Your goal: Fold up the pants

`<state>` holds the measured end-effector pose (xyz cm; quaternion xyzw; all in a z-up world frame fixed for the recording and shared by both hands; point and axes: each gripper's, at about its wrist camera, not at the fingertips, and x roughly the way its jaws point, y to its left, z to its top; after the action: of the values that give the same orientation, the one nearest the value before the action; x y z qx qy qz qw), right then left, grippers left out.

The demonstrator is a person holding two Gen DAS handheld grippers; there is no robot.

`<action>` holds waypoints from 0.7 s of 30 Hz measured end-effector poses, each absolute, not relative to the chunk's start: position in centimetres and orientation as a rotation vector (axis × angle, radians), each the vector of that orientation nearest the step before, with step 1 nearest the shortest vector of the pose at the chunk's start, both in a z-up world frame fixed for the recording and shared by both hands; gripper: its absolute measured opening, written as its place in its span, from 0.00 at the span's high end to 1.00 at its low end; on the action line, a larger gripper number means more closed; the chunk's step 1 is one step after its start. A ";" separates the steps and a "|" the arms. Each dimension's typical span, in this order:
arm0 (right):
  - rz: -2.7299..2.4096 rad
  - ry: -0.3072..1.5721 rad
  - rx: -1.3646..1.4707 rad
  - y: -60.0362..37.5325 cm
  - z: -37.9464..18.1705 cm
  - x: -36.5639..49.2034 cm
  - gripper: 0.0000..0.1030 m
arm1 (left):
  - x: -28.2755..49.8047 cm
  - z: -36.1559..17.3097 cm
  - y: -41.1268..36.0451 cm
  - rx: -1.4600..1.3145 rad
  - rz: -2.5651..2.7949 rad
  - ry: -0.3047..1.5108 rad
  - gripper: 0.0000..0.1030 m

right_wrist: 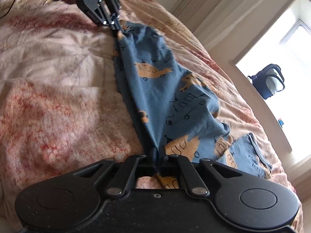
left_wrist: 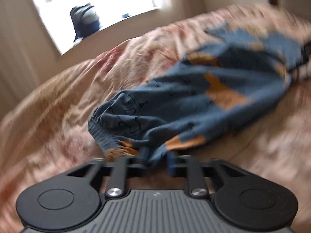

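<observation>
On a bed (right_wrist: 58, 77) spread with a pink-and-cream floral blanket, blue pants (right_wrist: 165, 97) printed with orange vehicles stretch taut between two claws. In the right wrist view the pants run from the right claw (right_wrist: 156, 158) at 6 o'clock up to the left claw (right_wrist: 119, 27) at 12 o'clock, spare cloth spilling toward 4 o'clock. Both claws are pinched together on bunched fabric, the left (left_wrist: 155, 155) beside the gathered elastic hem. A dark bag (right_wrist: 269, 83) stands on the window sill at 3 o'clock. No readable lettering shows anywhere.
</observation>
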<state>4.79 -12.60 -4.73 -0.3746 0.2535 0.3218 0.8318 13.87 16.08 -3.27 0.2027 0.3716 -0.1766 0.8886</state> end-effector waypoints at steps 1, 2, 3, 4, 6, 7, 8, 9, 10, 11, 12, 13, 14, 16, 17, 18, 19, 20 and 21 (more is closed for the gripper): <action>0.665 0.534 -0.767 -13.2 -4.4 4.8 0.73 | 13.8 -2.5 16.1 0.341 -0.369 0.765 0.23; 0.644 0.534 -0.727 -14.1 -4.1 4.8 0.55 | 13.6 -1.9 15.8 0.275 -0.360 0.742 0.15; 0.623 0.533 -0.686 -15.0 -3.6 4.9 0.46 | 13.4 -1.3 15.2 0.219 -0.350 0.708 0.05; 0.586 0.528 -0.647 -15.9 -3.2 4.9 0.32 | 13.3 -0.8 14.4 0.170 -0.351 0.675 0.00; 0.480 0.519 -0.580 -18.2 -2.4 5.0 0.20 | 13.6 -0.3 12.0 0.099 -0.397 0.643 0.00; 0.421 0.510 -0.543 -19.5 -2.0 4.9 0.12 | 13.9 -0.2 10.4 0.068 -0.435 0.635 0.00; 0.361 0.502 -0.502 -20.8 -1.8 4.9 0.02 | 14.3 -0.2 9.0 0.047 -0.466 0.623 0.00; 0.298 0.494 -0.456 -22.4 -1.6 4.7 0.00 | 14.7 -0.3 7.3 0.032 -0.500 0.608 0.00; 0.246 0.495 -0.419 -23.9 -1.6 4.5 0.01 | 15.0 -0.4 5.4 0.017 -0.540 0.593 0.00; 0.191 0.505 -0.381 -25.5 -1.5 4.5 0.01 | 15.3 -0.7 3.7 0.007 -0.575 0.586 0.00; 0.144 0.519 -0.343 -27.1 -1.6 4.6 0.01 | 15.5 -1.1 1.9 -0.001 -0.605 0.587 0.00; 0.112 0.532 -0.304 -28.6 -1.5 4.8 0.01 | 15.8 -1.5 0.3 -0.018 -0.638 0.594 0.00; 0.090 0.544 -0.258 -30.1 -1.5 4.9 0.01 | 16.1 -2.0 -1.1 -0.040 -0.667 0.607 0.00; 0.075 0.563 -0.176 -32.5 -1.0 6.0 0.00 | 16.4 -2.8 -3.9 -0.073 -0.703 0.647 0.06; 0.088 0.562 -0.138 -33.4 -0.6 6.9 0.00 | 16.4 -3.1 -5.0 -0.082 -0.714 0.661 0.08; 0.117 0.564 -0.111 -34.0 -0.1 8.1 0.01 | 16.6 -3.4 -5.7 -0.090 -0.724 0.678 0.12; 0.152 0.569 -0.095 -34.3 0.5 9.5 0.01 | 16.8 -3.6 -6.4 -0.102 -0.735 0.696 0.15; 0.188 0.577 -0.085 -34.5 1.1 11.2 0.01 | 16.8 -3.9 -6.7 -0.116 -0.738 0.709 0.16; 0.232 0.591 -0.072 -34.2 1.6 13.1 0.01 | 16.9 -4.2 -6.9 -0.133 -0.737 0.722 0.20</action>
<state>13.10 -34.18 1.58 -0.0355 0.2903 0.1140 0.9494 16.94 -6.86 -4.24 -0.0637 0.3448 -0.3520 0.8678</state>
